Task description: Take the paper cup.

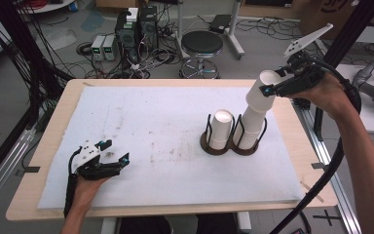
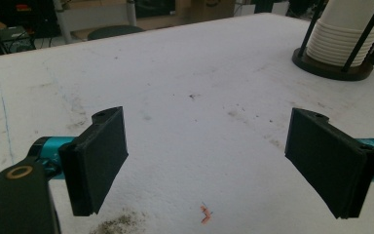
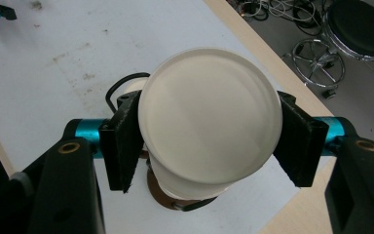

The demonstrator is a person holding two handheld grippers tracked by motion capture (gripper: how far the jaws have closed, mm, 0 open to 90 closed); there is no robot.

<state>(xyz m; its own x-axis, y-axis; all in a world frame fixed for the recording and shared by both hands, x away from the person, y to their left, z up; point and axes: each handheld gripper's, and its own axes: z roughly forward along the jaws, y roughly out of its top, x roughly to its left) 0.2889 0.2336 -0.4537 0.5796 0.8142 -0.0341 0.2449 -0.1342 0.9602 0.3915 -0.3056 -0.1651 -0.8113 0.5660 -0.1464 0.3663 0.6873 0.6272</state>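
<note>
— What's the room around you like?
— Your tabletop [image 1: 39,195] is pale wood with a white, smudged foam sheet [image 1: 141,131] laid over most of it. Beyond its far edge, at the top centre of the high view, you have a black round stool [image 1: 202,44] on a chrome base, standing on a grey floor [image 1: 68,34].

— And to the upper left of the frame?
— Two dark computer towers [image 1: 136,29] sit on the floor there, with small pale boxes [image 1: 103,47] beside them and loose cables [image 1: 151,61] tangled around. Black frame posts [image 1: 24,58] with bundled wires run down your left edge. A grey table leg [image 1: 234,34] stands right of the stool.
</note>
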